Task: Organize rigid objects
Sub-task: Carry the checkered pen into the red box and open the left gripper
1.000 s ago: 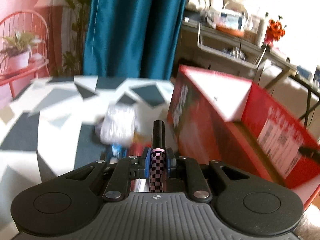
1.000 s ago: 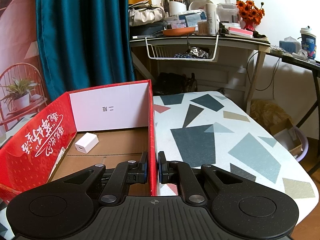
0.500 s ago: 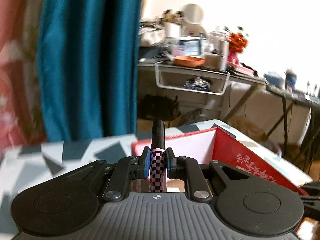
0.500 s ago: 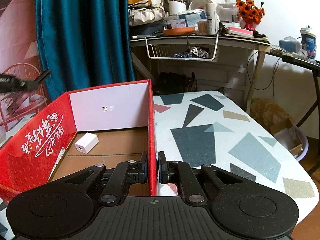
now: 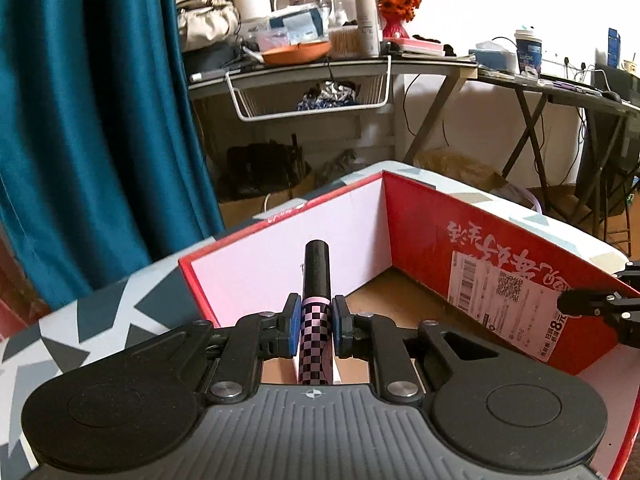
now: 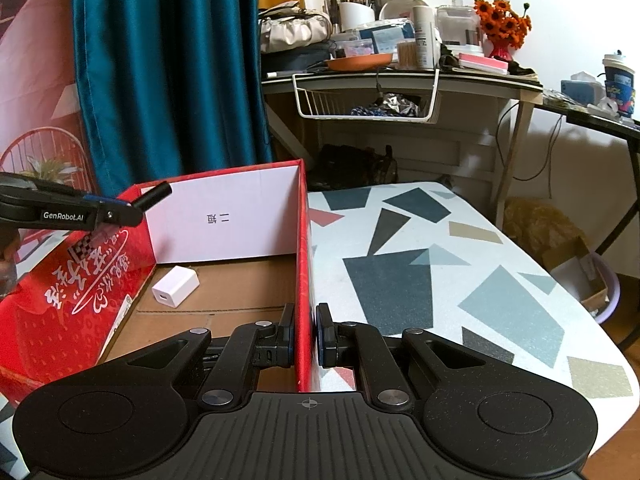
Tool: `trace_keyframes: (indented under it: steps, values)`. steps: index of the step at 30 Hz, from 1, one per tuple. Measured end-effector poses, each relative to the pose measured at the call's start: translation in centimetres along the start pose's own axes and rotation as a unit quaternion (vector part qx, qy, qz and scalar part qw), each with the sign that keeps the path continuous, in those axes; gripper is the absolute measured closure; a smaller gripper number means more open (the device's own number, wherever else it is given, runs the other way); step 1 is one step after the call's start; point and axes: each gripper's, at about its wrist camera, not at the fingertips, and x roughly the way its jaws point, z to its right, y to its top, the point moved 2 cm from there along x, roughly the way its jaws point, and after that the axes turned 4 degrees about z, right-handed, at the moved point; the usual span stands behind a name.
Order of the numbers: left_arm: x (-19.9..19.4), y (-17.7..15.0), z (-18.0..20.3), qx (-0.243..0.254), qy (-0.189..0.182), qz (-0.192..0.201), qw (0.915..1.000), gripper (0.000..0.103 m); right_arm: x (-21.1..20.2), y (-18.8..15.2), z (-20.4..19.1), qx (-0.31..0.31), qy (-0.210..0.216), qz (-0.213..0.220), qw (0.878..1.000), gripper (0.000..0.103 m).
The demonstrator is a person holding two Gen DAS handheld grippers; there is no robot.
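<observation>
A pink-and-black checkered tube with a black cap (image 5: 316,316) is clamped in my left gripper (image 5: 316,326), which hangs over the left rim of the open red cardboard box (image 5: 420,232). In the right wrist view that tube (image 6: 154,196) and the left gripper (image 6: 116,214) show above the box's left wall. My right gripper (image 6: 306,334) is shut on the box's right wall (image 6: 303,264). A white charger block (image 6: 175,285) lies on the box floor near the far left corner.
The box sits on a table with a grey, blue and white shard pattern (image 6: 440,280). A teal curtain (image 6: 172,68) hangs behind, and a cluttered desk with a wire basket (image 6: 366,96) stands beyond the table's far end.
My left gripper swung with the tube from over the patterned table to the box's left rim and now faces into the box. The right gripper and the box stayed still.
</observation>
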Motion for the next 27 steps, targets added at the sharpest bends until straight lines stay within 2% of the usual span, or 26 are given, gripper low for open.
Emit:
trace_keyframes:
  steps: [4,10,14,15,17,21,27]
  values:
    - [0.5,-0.3,-0.3,-0.013,-0.011,-0.022,0.9996,0.085,0.0,0.0,0.0,0.001,0.0,0.0,1.0,0.094]
    - [-0.6,-1.0,-1.3,-0.039,-0.009,-0.02,0.999,0.085,0.0,0.0,0.0,0.001,0.001,0.0,1.0,0.094]
    - [-1.3,-1.2,-1.7,-0.036,-0.007,-0.021,0.9991,0.084,0.0,-0.1,0.0,0.001,0.0,0.0,1.0,0.094]
    - [-1.5,-1.3,-1.8,-0.038,-0.008,-0.02,0.999,0.082,0.0,-0.1,0.0,0.002,0.001,0.0,1.0,0.094]
    - [-1.9,-1.2,-2.1,-0.046,-0.01,-0.012,0.9988,0.066,0.0,-0.1,0.0,0.002,0.001,-0.001,1.0,0.094]
    - [-3.1,-1.0,-2.9,-0.064,-0.012,0.009,0.9978,0.059,0.0,-0.1,0.1,0.002,0.001,-0.001,1.0,0.094]
    - [-4.9,-0.8,-4.6,-0.083,0.015,0.025,0.9961,0.048,0.0,-0.1,0.0,0.002,0.001,-0.002,1.0,0.094]
